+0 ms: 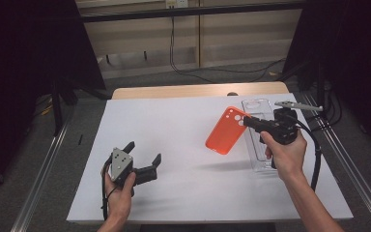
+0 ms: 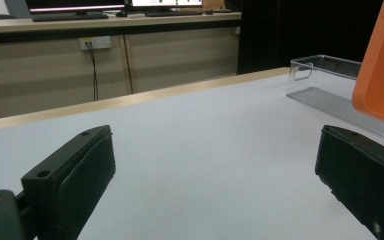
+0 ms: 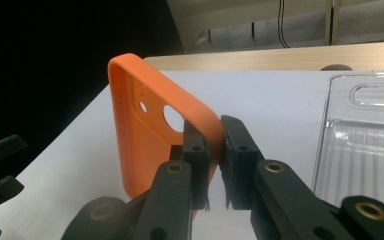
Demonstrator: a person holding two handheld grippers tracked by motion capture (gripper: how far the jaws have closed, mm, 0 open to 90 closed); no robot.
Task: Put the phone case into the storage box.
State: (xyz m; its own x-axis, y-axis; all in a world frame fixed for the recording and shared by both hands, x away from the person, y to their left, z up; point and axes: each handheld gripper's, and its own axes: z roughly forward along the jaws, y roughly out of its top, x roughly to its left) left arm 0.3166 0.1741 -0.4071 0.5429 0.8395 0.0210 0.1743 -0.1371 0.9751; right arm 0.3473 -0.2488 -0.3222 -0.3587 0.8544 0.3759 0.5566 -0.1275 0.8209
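An orange phone case [image 1: 225, 130] hangs tilted above the white table, right of centre. My right gripper [image 1: 247, 122] is shut on its top edge beside the camera holes. In the right gripper view the two jaws pinch the case [image 3: 147, 120] by its rim at the gripper [image 3: 215, 150]. A clear plastic box [image 1: 260, 140] lies on the table under and behind the right hand. My left gripper [image 1: 143, 153] rests at the front left, open, with nothing between its jaws. The left gripper view has the case's corner [image 2: 383, 65] and the clear box [image 2: 325, 82] at the right.
A white sheet [image 1: 174, 145] covers the table, with a wooden strip [image 1: 198, 90] bare at the far edge. Black cables trail from both grippers. Metal rails run along both sides of the table. A bench with monitors [image 2: 110, 12] stands beyond.
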